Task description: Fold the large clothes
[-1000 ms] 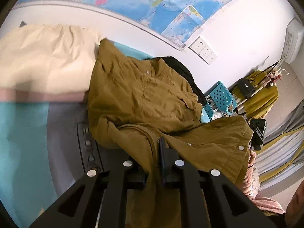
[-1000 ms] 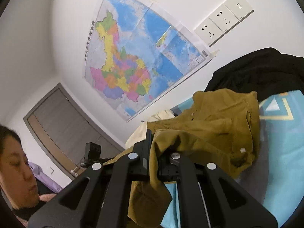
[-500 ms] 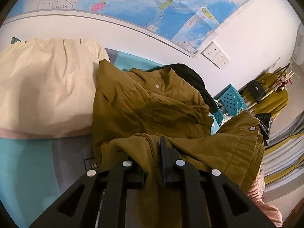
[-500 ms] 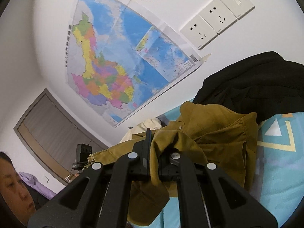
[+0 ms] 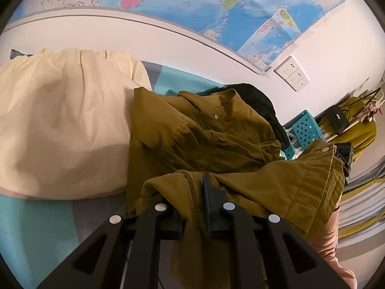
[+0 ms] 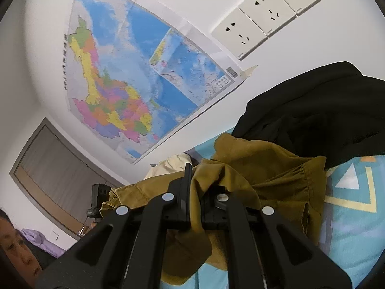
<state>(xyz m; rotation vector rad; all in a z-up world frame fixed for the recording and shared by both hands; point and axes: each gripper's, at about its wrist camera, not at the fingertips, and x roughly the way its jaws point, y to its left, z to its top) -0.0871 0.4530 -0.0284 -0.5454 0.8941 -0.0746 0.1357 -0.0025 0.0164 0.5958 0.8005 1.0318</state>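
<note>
Both claws grip the olive shirt (image 5: 204,134), left claw (image 5: 195,192) and right claw (image 6: 196,187) each pinching a fold of it; its body lies on the bed (image 5: 36,224), right of the cream garment (image 5: 65,120); keep the lifted edge taut and level, laying it squarely over.

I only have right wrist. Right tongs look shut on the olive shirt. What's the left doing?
Observer: The left tongs are shut on the olive shirt too, on a bunched edge of it.
Operator: What's left of the shirt? My view barely shows it.
Observer: A cream garment lies spread on the bed, and the shirt's edge overlaps it.
Operator: I see a black garment behind the shirt. Anything beyond it?
Observer: Yes, a teal perforated basket past the bed edge, near a rack with a mustard garment.
</note>
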